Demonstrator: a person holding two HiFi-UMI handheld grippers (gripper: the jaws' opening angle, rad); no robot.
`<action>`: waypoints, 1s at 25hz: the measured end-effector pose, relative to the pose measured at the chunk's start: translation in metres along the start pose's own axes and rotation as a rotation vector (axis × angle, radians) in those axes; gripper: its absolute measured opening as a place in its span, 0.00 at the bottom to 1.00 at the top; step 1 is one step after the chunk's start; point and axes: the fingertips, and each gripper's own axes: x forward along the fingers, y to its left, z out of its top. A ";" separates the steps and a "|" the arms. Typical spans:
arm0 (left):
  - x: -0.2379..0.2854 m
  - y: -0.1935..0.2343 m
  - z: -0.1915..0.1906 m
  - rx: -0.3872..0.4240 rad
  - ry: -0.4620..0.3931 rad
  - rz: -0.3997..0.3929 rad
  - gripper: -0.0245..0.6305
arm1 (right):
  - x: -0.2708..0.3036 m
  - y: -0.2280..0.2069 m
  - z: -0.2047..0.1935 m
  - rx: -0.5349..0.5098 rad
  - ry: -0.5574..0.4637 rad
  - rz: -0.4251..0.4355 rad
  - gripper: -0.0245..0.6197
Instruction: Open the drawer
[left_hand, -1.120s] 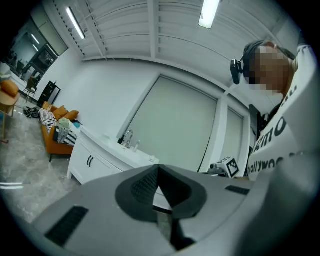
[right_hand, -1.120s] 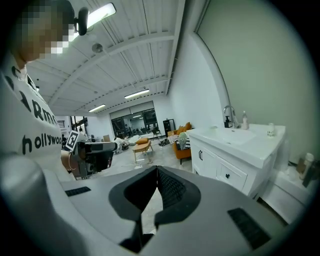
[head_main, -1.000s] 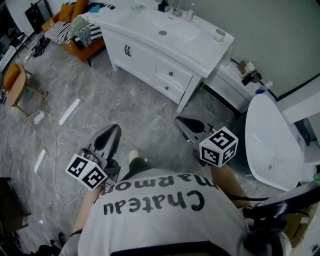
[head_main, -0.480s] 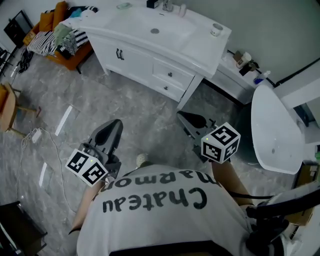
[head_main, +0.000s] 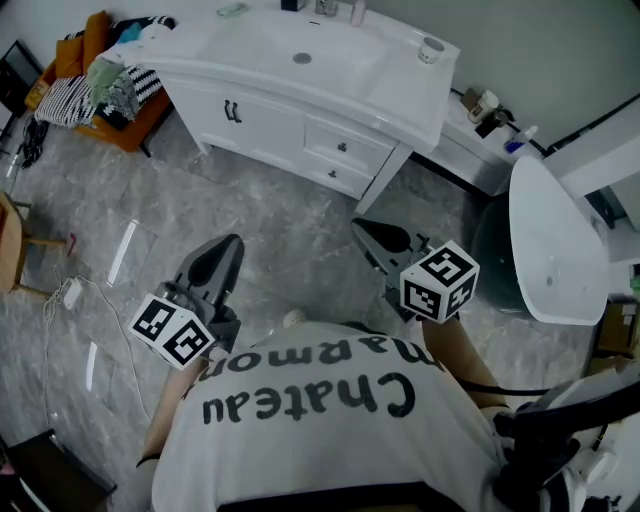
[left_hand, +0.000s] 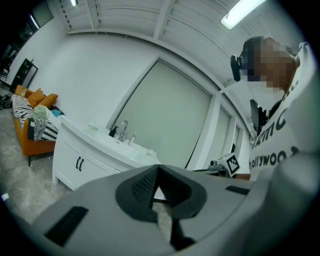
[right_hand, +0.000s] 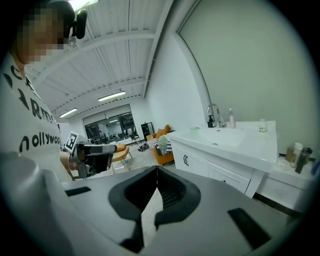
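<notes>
Closing in on foot, the person has brought the white vanity (head_main: 270, 125) nearer, yet its drawer (head_main: 343, 147), far ahead at the cabinet's right, sits shut and untouched, while the left hand-held gripper (head_main: 222, 255) and right hand-held gripper (head_main: 372, 238) ride closed and empty.

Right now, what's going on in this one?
A person stands on the marble floor facing a white vanity, a gripper in each hand. The left gripper and right gripper are both shut and empty, held short of the vanity. Its two drawers are closed, and neither gripper touches them.
</notes>
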 end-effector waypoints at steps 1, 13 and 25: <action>0.001 0.003 0.001 -0.001 0.002 -0.003 0.05 | 0.003 -0.001 0.000 0.002 0.003 -0.004 0.05; 0.011 0.027 0.010 -0.013 0.032 -0.018 0.05 | 0.031 -0.017 0.009 0.028 -0.003 -0.044 0.05; 0.071 0.054 0.005 -0.013 0.049 -0.046 0.05 | 0.066 -0.095 -0.012 0.159 -0.035 -0.170 0.05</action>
